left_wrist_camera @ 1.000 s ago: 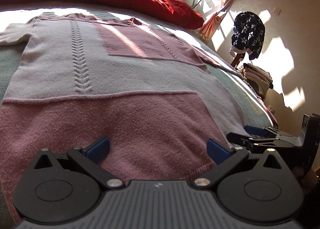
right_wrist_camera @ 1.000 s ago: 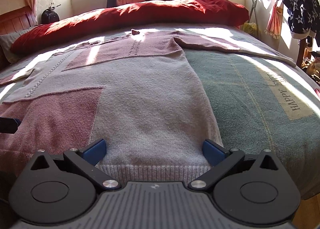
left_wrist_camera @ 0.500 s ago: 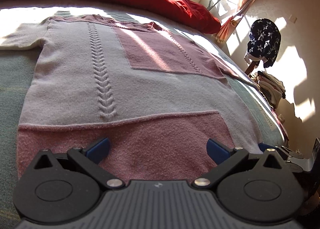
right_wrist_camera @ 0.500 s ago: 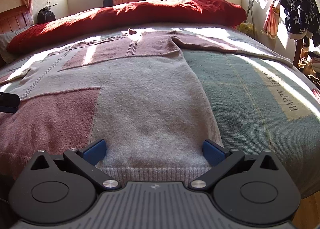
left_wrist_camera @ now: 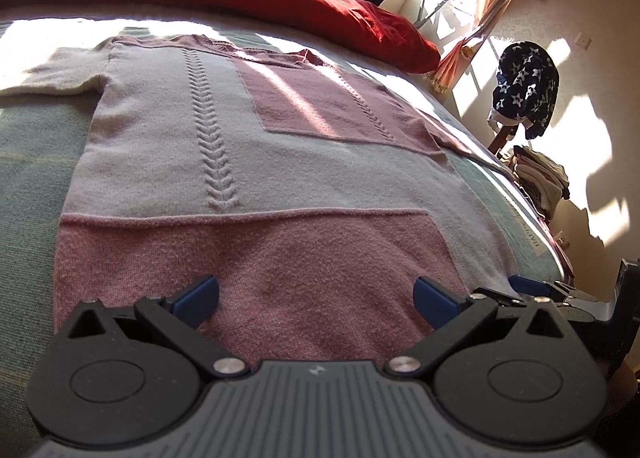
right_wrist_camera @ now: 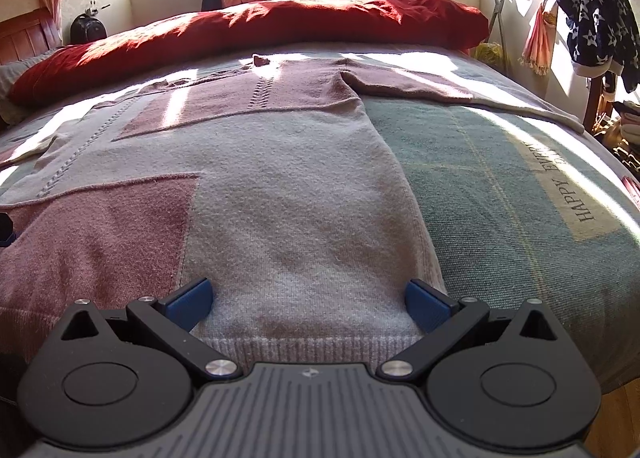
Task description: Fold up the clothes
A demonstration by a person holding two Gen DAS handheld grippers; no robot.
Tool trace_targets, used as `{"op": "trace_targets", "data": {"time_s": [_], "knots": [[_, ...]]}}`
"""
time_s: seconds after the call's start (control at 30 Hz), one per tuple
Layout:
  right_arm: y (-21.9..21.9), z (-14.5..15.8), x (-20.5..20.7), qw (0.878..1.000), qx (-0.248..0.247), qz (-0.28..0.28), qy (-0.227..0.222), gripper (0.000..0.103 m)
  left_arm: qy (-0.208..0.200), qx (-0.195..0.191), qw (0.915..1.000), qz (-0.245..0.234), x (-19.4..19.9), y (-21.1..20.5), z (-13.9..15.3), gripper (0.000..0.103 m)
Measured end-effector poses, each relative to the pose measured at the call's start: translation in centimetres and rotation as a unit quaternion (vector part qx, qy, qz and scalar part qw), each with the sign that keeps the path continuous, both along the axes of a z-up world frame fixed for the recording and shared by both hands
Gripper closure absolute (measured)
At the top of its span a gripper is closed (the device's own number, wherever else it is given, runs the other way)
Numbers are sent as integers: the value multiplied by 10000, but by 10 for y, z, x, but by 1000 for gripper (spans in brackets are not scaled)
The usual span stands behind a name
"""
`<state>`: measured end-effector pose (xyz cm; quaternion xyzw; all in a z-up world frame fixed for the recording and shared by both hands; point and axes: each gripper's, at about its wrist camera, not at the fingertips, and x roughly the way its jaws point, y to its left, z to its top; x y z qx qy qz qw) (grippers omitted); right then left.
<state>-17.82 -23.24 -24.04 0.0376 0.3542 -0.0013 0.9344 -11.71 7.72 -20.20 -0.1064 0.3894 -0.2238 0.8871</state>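
The pink and grey knitted sweater (left_wrist_camera: 248, 161) lies flat on the bed (right_wrist_camera: 500, 177). The left hand-held gripper (left_wrist_camera: 316, 296) and the right hand-held gripper (right_wrist_camera: 308, 298) are both spread wide over its hem.

A green bedspread (right_wrist_camera: 500, 177) carries a flat pink-and-grey sweater (left_wrist_camera: 248, 161) and a red duvet (right_wrist_camera: 280, 25).

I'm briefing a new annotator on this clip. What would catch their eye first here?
The pink-and-grey patchwork sweater spread flat across the bed, hem nearest the cameras. Behind it a bright red duvet lies bunched along the far side. Both the left gripper and right gripper sit open at the hem.
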Motion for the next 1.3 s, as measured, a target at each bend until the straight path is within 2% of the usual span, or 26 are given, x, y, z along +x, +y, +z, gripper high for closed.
{"op": "trace_targets", "data": {"time_s": [0.13, 0.2, 0.27, 0.43, 0.63, 0.77, 0.87, 0.93, 1.1, 1.17, 1.23, 1.3], "knots": [[1, 1, 1, 10000, -13, -37, 46, 0, 10, 107, 9999, -102, 4, -8, -2, 1], [2, 1, 1, 10000, -18, -49, 49, 0, 123, 42, 9999, -57, 7, -7, -9, 1], [2, 2, 0, 10000, -46, -64, 47, 0, 68, -6, 10000, -39, 5, -6, -11, 1], [6, 8, 1, 9998, -112, -110, 102, 0, 79, -291, 9995, -12, 8, 6, -4, 1], [9, 32, -4, 9963, 839, 135, -138, 0, -308, -530, 9979, 213, 18, 44, 27, 1], [26, 46, 0, 9924, 1137, 401, -263, 0, -438, -957, 9931, 513, 33, 92, 45, 1], [42, 52, 8, 9904, 1225, 594, -246, 0, -313, -1488, 9848, 835, 47, 136, 50, 1], [54, 53, 16, 9892, 1264, 716, -206, 0, -162, -1780, 9763, 1223, 60, 170, 45, 1], [81, 51, 36, 9879, 1242, 933, 8, 0, -55, -1953, 9582, 2092, 84, 243, 31, 1], [92, 48, 43, 9867, 1163, 1122, 177, 0, -25, -2082, 9459, 2489, 93, 274, 22, 3], [104, 46, 49, 9846, 1128, 1305, 271, 0, 37, -2195, 9306, 2928, 101, 302, 13, 9], [113, 45, 54, 9834, 1111, 1399, 319, 0, 100, -2275, 9147, 3340, 109, 328, 3, 22]]}}
